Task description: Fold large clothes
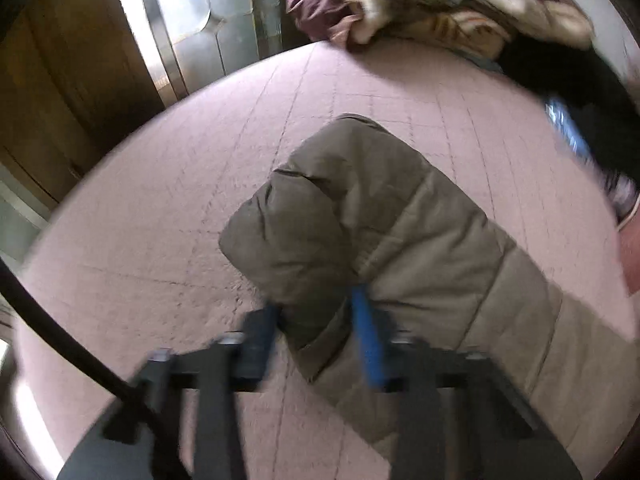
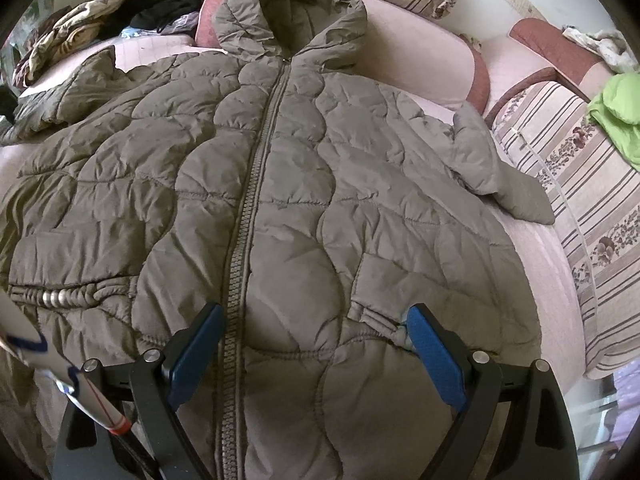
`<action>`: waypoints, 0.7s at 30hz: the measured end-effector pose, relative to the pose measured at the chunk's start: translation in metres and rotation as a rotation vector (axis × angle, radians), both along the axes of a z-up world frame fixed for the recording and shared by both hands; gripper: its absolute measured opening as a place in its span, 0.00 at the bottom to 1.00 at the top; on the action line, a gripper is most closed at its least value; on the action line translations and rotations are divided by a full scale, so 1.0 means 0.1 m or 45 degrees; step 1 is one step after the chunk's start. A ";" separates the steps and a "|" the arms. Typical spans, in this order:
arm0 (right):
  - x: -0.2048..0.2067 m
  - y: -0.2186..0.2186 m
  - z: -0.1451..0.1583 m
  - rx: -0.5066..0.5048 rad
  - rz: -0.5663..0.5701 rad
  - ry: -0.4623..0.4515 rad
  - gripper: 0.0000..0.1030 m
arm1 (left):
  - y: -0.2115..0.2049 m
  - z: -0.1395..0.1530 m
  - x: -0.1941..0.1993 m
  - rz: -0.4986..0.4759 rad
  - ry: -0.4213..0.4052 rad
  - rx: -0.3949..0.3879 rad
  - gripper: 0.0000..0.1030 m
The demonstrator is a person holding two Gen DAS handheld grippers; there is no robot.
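A khaki quilted hooded jacket lies face up on the pink bed cover, zipper closed, both sleeves spread out. In the left wrist view, my left gripper is shut on the cuff end of one jacket sleeve, with fabric bunched between its blue pads. That view is blurred. My right gripper hovers open over the jacket's lower front. The zipper runs between its fingers, which hold nothing. The other sleeve rests at the right side.
A heap of brown and beige clothes and a black garment lie at the far side of the bed. Striped pillows and a green cloth line the right. A wooden door stands beyond the bed's edge.
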State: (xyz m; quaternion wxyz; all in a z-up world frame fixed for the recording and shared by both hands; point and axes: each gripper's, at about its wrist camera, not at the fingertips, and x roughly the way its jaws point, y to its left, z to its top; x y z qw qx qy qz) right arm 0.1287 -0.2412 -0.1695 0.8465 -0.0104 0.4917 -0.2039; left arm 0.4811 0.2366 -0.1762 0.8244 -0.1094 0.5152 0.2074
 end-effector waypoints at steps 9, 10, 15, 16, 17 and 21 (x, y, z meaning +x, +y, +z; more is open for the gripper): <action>-0.17 -0.09 0.20 0.013 -0.010 -0.084 0.91 | -0.74 0.87 -0.50 -0.270 -0.190 -0.094 0.11; -0.22 -0.13 0.24 0.020 -0.018 -0.100 0.91 | -0.87 0.99 -0.59 -0.315 -0.218 -0.102 0.11; -0.45 -0.28 0.37 0.057 -0.071 -0.157 0.91 | -1.63 1.43 -1.02 -0.555 -0.306 -0.192 0.11; -0.50 -0.31 0.39 0.063 -0.083 -0.164 0.91 | -1.77 1.46 -1.12 -0.592 -0.311 -0.211 0.11; -0.56 -0.36 0.40 0.071 -0.099 -0.173 0.91 | -1.95 1.48 -1.23 -0.640 -0.314 -0.232 0.11; -0.80 -0.56 0.44 0.103 -0.158 -0.197 0.91 | -2.63 1.39 -1.64 -0.794 -0.297 -0.271 0.11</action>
